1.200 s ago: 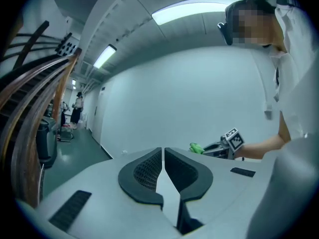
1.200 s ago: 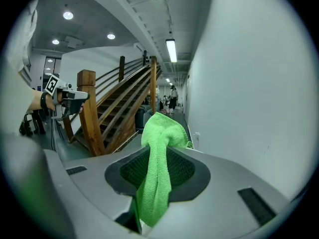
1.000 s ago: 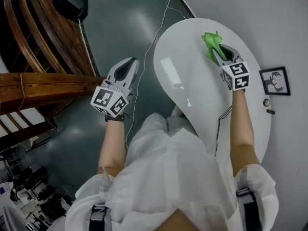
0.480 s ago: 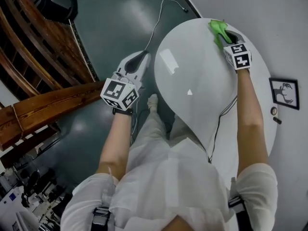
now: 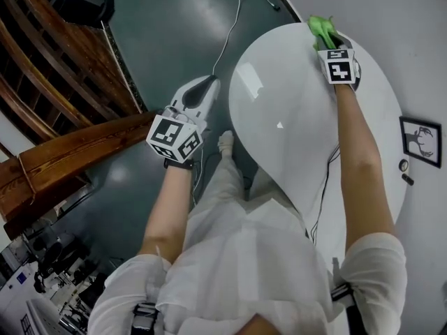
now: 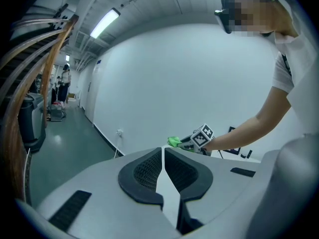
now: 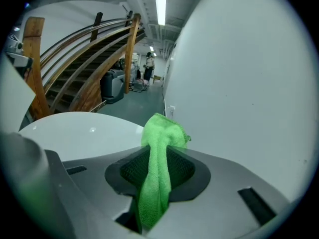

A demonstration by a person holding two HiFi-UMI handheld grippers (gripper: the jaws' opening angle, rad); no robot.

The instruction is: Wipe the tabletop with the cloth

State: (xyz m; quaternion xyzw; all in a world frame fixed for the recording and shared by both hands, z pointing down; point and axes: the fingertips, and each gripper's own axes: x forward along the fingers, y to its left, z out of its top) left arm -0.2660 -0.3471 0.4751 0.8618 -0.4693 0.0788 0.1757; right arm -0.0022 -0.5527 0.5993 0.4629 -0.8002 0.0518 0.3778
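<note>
**Right claw.** Your right claw (image 5: 326, 39) is clenched on the cloth (image 5: 320, 26), which sits at the far rim of the desk (image 5: 293, 124), close to the wall.

**Risk 1.** A stroke carried further outward would run off that rim and wipe nothing.

**Risk 2.** The cloth is pinched into a narrow strip, so only a small tuft could meet the desk, and patches would be missed. No view settles whether the tuft touches the desk.

**Views.** The right gripper view shows the strip passing between the jaws. The head view shows only the tuft beyond them, yet it alone fixes the cloth's place on the desk.

**Left claw.** Your left claw (image 5: 207, 84) is clenched on nothing, off the desk's left side, over the floor (image 5: 174, 26).
</note>
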